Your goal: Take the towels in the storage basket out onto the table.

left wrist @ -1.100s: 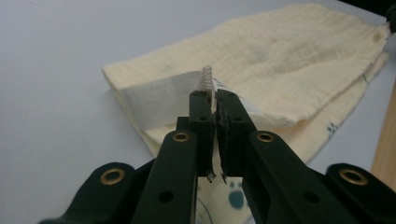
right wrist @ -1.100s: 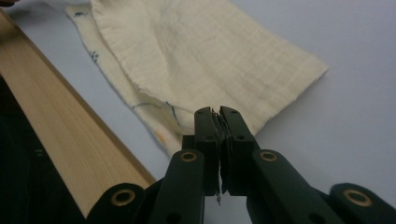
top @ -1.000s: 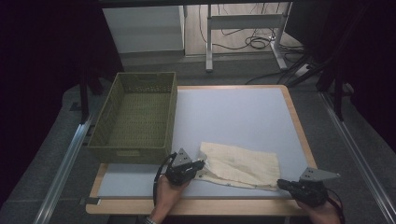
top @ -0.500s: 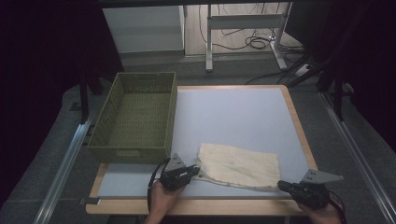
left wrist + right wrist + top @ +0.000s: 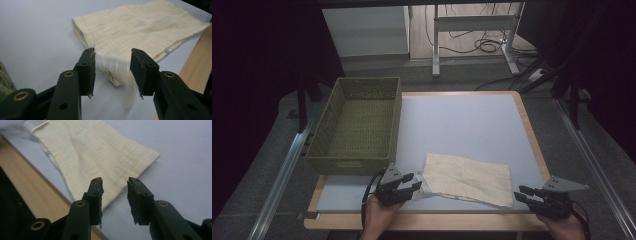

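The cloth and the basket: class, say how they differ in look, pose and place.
The cloth is cream and lies flat and folded; the basket is olive green and stands with raised woven walls. The cloth lies near the table's front edge between the left gripper and right gripper; the basket sits at the table's left edge. Both rest on the table.

Your high view looks forward and down from above; both gripper views sit low and close, apparently sharing the cloth (image 5: 467, 178).

folded cream cloth (image 5: 468, 179) lies flat near table's front edge
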